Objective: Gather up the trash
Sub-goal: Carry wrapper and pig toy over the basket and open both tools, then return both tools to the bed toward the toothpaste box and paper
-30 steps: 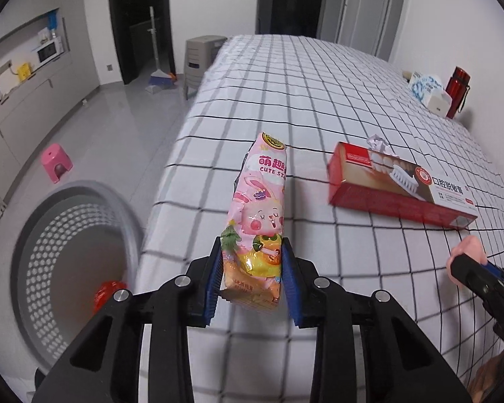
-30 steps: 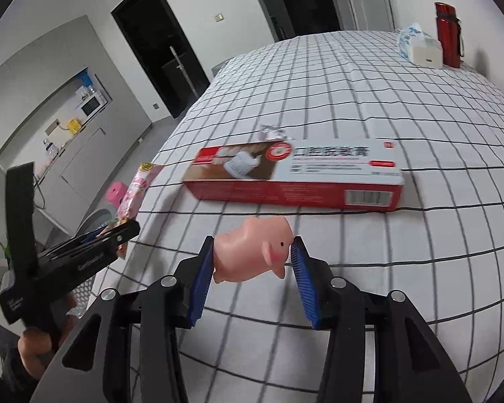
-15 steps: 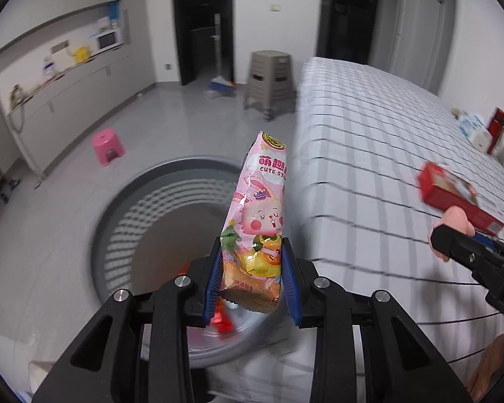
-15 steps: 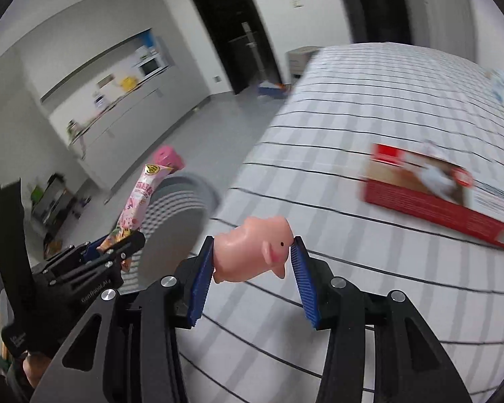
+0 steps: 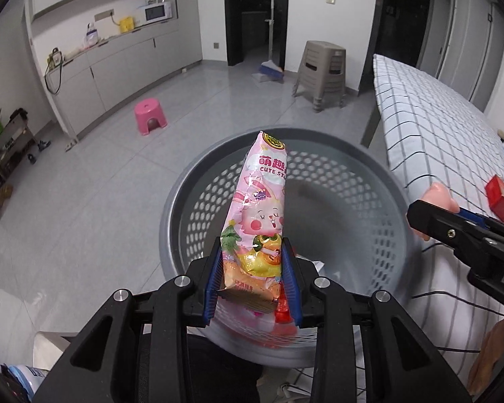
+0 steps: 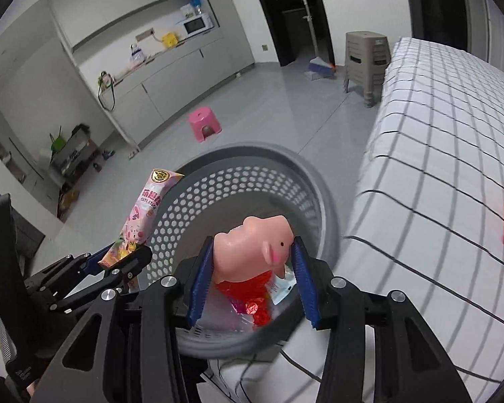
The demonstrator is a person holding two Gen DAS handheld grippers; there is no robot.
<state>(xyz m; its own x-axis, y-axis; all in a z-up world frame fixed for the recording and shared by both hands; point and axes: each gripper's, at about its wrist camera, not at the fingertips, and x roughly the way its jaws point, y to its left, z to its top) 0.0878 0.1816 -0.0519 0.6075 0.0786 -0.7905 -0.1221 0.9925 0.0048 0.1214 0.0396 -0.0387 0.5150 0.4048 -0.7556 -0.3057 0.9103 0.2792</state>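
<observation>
So we've got the left gripper (image 5: pixel 252 278) clenched on the bottom end of a pink snack packet (image 5: pixel 260 215), which sticks up and away from us right over the grey perforated basket (image 5: pixel 198 208) on the floor. Our right gripper (image 6: pixel 250 277) is clamped on a little pink pig toy (image 6: pixel 252 250), snout pointing right, and it hangs over the near side of that same basket. Down inside the basket, from the right wrist view, we can see some red crinkly wrapper (image 6: pixel 248 290) and a pale bit of packaging (image 6: pixel 280 287) lying on the bottom. The counter with the checked cloth (image 6: pixel 436 154) sits just to the right of the basket, and a red box (image 5: pixel 502 198) lies on it, near the right edge of the left wrist view. Farther off on the floor there's a pink stool (image 5: pixel 150 116), a stack of taupe stools (image 5: pixel 321 72) by the far end of the counter, and a broom (image 5: pixel 270 67) leaning by the dark doorway.
</observation>
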